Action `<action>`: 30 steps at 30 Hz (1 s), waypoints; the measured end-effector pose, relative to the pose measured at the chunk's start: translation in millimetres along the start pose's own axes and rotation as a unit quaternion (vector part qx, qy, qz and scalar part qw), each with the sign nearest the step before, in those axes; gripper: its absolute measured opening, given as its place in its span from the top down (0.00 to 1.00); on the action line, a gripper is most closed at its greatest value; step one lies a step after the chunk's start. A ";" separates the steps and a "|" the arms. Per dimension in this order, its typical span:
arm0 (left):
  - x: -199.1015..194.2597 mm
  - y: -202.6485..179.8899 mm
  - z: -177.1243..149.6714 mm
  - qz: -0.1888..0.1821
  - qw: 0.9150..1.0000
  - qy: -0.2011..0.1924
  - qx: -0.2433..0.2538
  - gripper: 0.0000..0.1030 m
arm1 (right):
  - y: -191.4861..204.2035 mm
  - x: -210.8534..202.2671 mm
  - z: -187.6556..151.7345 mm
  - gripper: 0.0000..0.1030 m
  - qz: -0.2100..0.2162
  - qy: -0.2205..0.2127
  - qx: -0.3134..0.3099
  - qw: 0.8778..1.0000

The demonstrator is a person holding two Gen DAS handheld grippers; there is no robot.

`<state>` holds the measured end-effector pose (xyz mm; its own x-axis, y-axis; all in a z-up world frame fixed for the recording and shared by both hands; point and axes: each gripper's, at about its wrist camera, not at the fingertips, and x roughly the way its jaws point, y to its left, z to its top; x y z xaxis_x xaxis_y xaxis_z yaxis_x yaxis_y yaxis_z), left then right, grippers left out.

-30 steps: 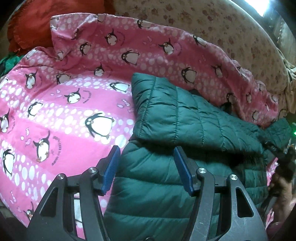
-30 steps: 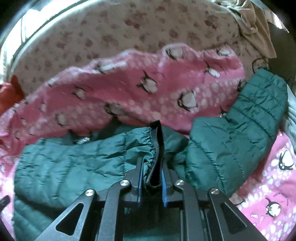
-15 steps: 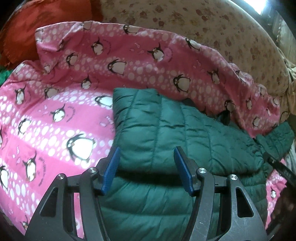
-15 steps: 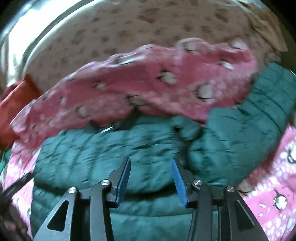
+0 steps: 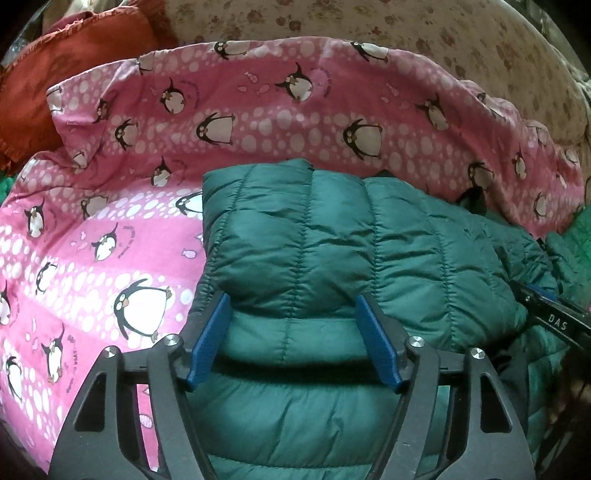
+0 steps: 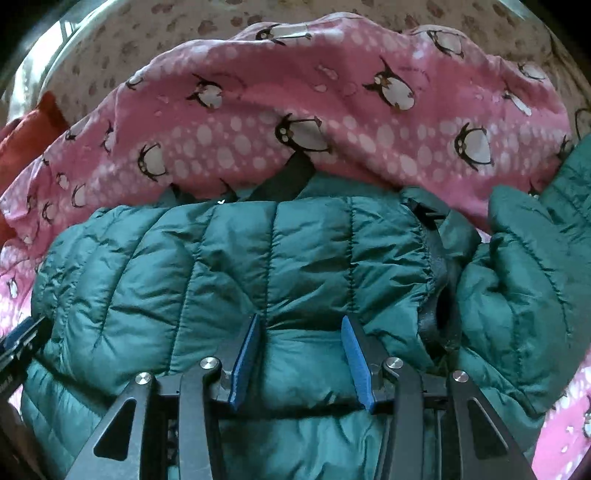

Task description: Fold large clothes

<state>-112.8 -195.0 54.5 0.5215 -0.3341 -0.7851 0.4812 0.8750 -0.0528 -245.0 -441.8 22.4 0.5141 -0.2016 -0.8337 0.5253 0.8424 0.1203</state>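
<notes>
A dark green quilted puffer jacket (image 5: 332, 251) lies on a pink penguin-print blanket (image 5: 122, 229), with one part folded over its body. My left gripper (image 5: 291, 308) is open, its blue pads resting against the near edge of the folded layer. My right gripper (image 6: 301, 330) is open too, its pads pressed on the jacket (image 6: 258, 258) just below the fold. The jacket's sleeve (image 6: 524, 258) lies bunched at the right in the right wrist view. The right gripper's tip (image 5: 550, 317) shows at the right edge of the left wrist view.
A beige floral sofa back (image 5: 406, 33) curves behind the blanket. An orange-red cushion (image 5: 74, 59) sits at the far left. Green fabric (image 5: 580, 236) shows at the right edge.
My right gripper let go of the jacket's edge and opened, leaving it laid over the body. Both grippers came down closer onto the jacket.
</notes>
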 end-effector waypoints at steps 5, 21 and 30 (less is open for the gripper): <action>1.1 0.0 -0.9 -0.001 1.000 0.001 -0.003 0.30 | 0.4 -19.8 1.7 0.58 -0.004 -0.007 0.005 1.000; -1.3 1.3 -4.1 -0.006 1.000 0.003 -0.004 0.29 | -22.4 -31.2 -25.1 0.58 -0.018 0.010 0.031 0.999; -28.8 1.3 -11.6 -0.029 0.999 -0.002 -0.022 0.29 | -21.2 -65.7 -33.2 0.58 -0.009 -0.007 0.029 1.000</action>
<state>-135.4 -180.1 69.9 0.4966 -0.3858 -0.7776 0.4795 0.8686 -0.1247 -312.4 -429.8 56.8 0.5136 -0.2241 -0.8283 0.5725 0.8085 0.1363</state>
